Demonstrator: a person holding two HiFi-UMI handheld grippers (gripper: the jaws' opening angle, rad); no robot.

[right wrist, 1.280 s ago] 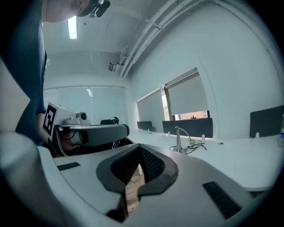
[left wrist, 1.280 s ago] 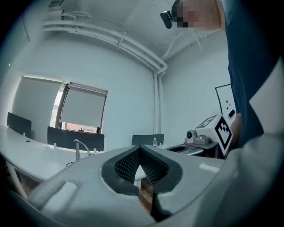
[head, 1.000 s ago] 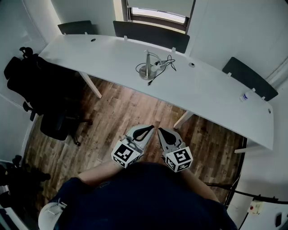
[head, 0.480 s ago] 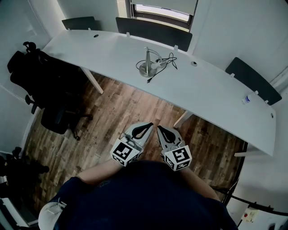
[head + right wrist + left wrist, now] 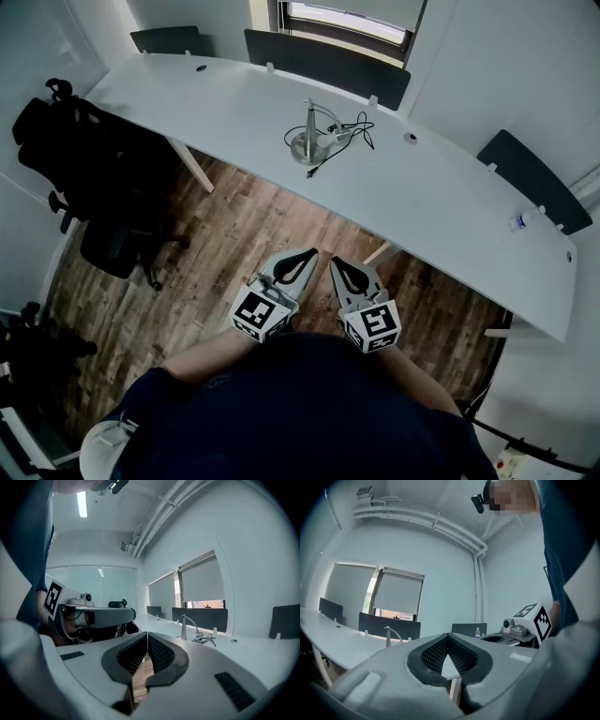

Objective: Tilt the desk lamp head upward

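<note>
White surface (image 5: 187,94) sweeps across the upper part of the head view, above a wood-plank floor (image 5: 253,234). Near its middle stands the desk lamp (image 5: 307,141), silver, with a round base, an upright stem and a neck that bends over. Its lamp head (image 5: 330,139) hangs low just beside the base, and a black cable (image 5: 356,127) lies tangled next to it. Dark panels (image 5: 328,67) line the far edge, a black office chair (image 5: 117,248) stands at the left, and a small bottle (image 5: 518,221) sits toward the right end. Low in the picture the left tool (image 5: 313,252) and the right tool (image 5: 332,262) are held side by side above the floor. They are close to the person's dark blue top (image 5: 309,412) and well apart from the lamp

In the left gripper view the left tool's ribbed pads are pressed together at the tip, with nothing between them. The desk lamp shows small and far at the left, upright on the surface in front of a dark panel. The right tool shows at the right edge

In the right gripper view the right tool's pads also meet at the tip and pinch nothing; floor planks show through the gap behind the tip. The desk lamp stands beyond on the surface, to the right of the tip, its neck arching down toward the cable. The left tool lies level at the left
</note>
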